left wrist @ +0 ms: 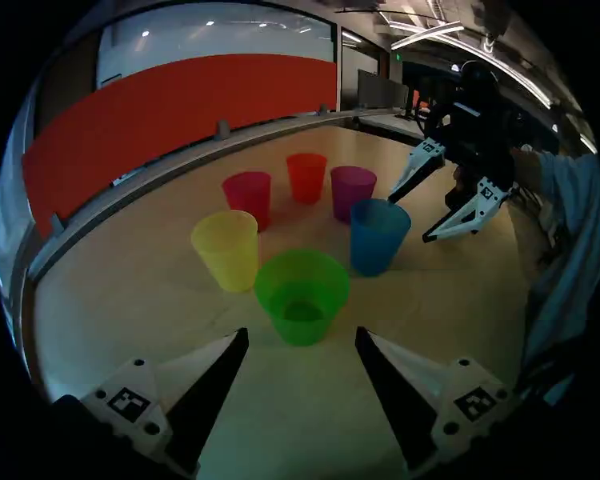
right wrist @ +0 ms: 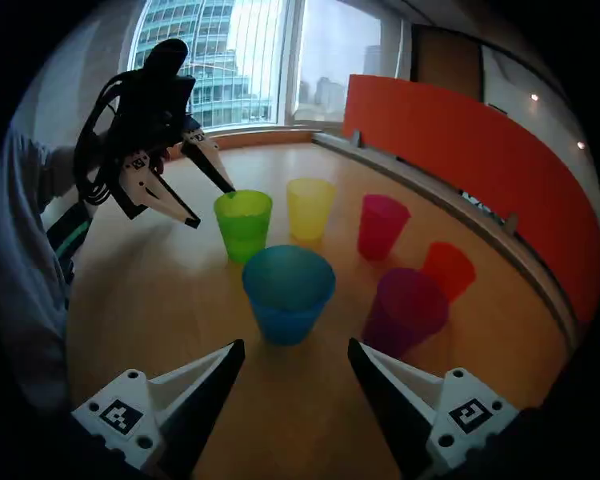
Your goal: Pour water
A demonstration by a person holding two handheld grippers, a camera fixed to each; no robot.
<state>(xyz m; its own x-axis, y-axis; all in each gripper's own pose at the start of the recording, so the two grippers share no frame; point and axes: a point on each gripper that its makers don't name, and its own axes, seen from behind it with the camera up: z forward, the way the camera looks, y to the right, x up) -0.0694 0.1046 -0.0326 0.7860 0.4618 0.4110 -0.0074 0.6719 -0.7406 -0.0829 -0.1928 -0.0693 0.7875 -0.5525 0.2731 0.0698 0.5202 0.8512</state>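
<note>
In the left gripper view, a yellow cup (left wrist: 228,250) stands left of centre on the wooden table (left wrist: 124,296); the green cup (left wrist: 302,296) sits lower middle, just ahead of the left gripper (left wrist: 300,330), whose jaws are spread wide and empty; right of it stands the blue cup (left wrist: 378,236); at upper right hangs the right gripper (left wrist: 409,218), likewise agape, holding nothing.

A pale wooden worktop (left wrist: 100,304) is bordered by a long orange partition panel (left wrist: 180,104). Large windows (right wrist: 220,64) at one end show tall buildings in daylight. Bright light strips (left wrist: 428,32) run along the dark ceiling.
</note>
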